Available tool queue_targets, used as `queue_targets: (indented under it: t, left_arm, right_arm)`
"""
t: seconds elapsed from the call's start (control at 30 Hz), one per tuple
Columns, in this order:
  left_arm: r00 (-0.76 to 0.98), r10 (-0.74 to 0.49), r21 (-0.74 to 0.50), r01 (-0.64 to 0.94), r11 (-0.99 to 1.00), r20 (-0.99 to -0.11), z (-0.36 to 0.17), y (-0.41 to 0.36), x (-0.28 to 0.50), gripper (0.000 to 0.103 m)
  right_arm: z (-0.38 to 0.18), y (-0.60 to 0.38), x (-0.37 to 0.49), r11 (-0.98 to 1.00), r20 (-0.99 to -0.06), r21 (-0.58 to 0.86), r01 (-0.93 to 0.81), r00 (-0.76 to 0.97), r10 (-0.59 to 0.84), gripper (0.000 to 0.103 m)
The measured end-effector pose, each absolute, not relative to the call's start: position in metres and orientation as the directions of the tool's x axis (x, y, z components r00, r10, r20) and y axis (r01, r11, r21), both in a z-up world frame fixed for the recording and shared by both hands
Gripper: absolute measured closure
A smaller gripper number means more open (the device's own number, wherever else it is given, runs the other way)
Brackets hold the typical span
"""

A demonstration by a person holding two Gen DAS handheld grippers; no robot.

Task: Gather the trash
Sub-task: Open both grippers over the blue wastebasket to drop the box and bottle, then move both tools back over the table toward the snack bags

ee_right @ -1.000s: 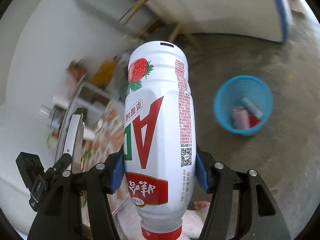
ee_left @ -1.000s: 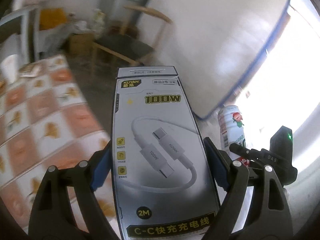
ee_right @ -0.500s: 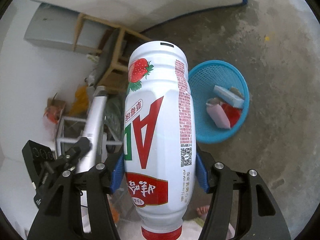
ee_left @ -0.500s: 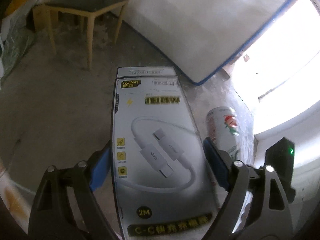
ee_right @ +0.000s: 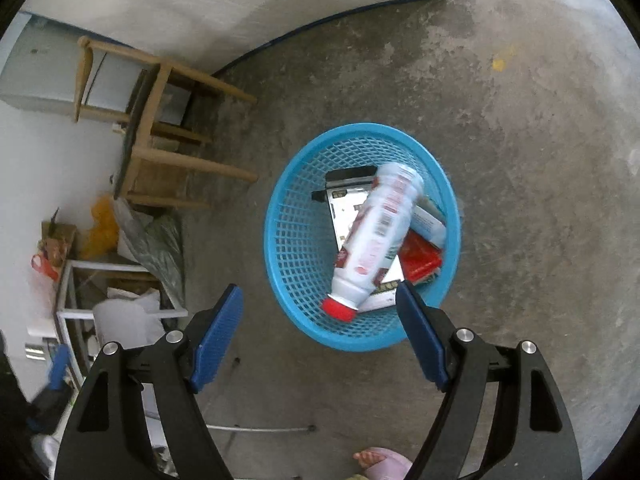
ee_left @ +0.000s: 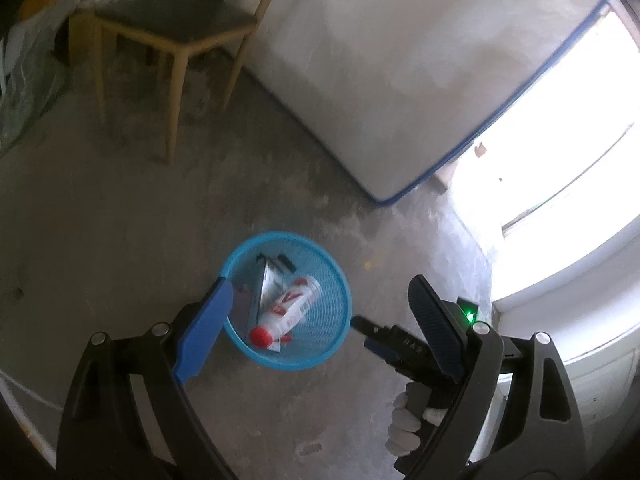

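We look down on a blue basket (ee_right: 296, 240) standing on the concrete floor (ee_right: 520, 160). The white bottle (ee_right: 376, 236) with its red cap (ee_right: 339, 307) lies slanted inside it, cap toward us, resting on the cable box (ee_right: 348, 200); a red packet (ee_right: 420, 258) and a pale carton (ee_right: 430, 222) sit beside it at the basket's right. The bottle looks smeared (it is blurred in the right wrist view).

Our right gripper (ee_right: 320, 338) hangs above the basket's near rim with its jaws spread apart; they have just been opening, and nothing is between the blue pads (ee_right: 218, 336). Our left gripper (ee_left: 316, 332) also stands with jaws wide apart and empty, the basket (ee_left: 320, 356) showing between its fingers with the bottle (ee_left: 290, 306) and box (ee_left: 266, 280) inside. In that view the other gripper's body pokes in from the right, held by a gloved hand (ee_left: 406, 420).

A wooden chair (ee_left: 176, 28) stands well apart from the basket, near a white mattress (ee_left: 400, 60) with a blue edge leaning against the wall.
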State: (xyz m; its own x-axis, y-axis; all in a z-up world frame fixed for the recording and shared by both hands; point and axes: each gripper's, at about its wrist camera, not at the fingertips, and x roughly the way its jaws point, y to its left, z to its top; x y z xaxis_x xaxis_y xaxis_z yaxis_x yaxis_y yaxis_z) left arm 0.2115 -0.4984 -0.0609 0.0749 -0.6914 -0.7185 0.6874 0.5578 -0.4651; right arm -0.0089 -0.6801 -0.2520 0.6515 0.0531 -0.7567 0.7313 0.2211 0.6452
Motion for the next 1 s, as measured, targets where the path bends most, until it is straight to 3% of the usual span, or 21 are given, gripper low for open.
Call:
queue_targets:
  t: [0.4, 0.63, 1.0]
  left_arm:
    - [0.209, -0.787, -0.384, 0.782, 0.491, -0.58, 0.034, -0.379, 0.139, 0.018]
    - [0.299, -0.784, -0.291, 0.809, 0.51, -0.544, 0.055, -0.294, 0.098, 0.018]
    - [0.523, -0.681, -0.168, 0.717, 0.676, -0.512, 0.058, -0.135, 0.06, 0.017]
  right_arm:
    - [-0.166, -0.632, -0.083, 0.382, -0.733, 0.617, 0.688, 0.679, -0.037, 0.026]
    - [-0.106, -0.58, -0.107, 0.495, -0.713, 0.58, 0.646, 0.698, -0.075, 0.026]
    - [-0.013, -0.483, -0.051, 0.699, -0.61, 0.606, 0.381, 0.786, 0.1, 0.024]
